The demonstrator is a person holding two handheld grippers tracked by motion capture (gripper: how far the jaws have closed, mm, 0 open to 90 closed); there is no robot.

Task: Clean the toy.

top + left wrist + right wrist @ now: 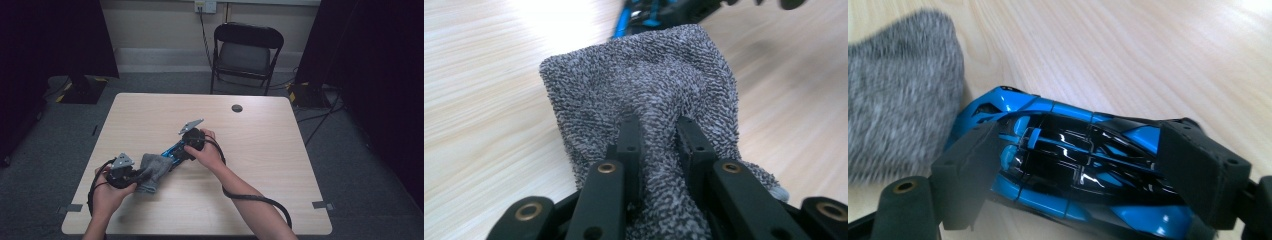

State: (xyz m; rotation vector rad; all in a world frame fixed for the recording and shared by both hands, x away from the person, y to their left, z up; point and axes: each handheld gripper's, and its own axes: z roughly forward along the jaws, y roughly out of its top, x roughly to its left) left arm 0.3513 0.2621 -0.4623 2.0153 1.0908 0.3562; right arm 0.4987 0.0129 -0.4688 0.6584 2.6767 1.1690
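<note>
A grey terry sock [152, 170] lies on the table's near left, and my left gripper [135, 176] is shut on its near end. In the left gripper view the jaws [658, 125] pinch a fold of the sock [644, 85], with a blue toy car [639, 12] blurred just beyond it. My right gripper [176, 153] is shut on the blue and black toy car [172, 149], one pad on each side. In the right gripper view the car [1068, 115] lies crosswise between the gripper's pads [1083, 162], its nose close to the sock [898, 90]; I cannot tell whether they touch.
The pale wooden table [260, 150] has a round dark cable hole [237, 108] near its far edge. A black folding chair [245, 50] stands behind the table. A cable [260, 200] trails from the right gripper along the forearm.
</note>
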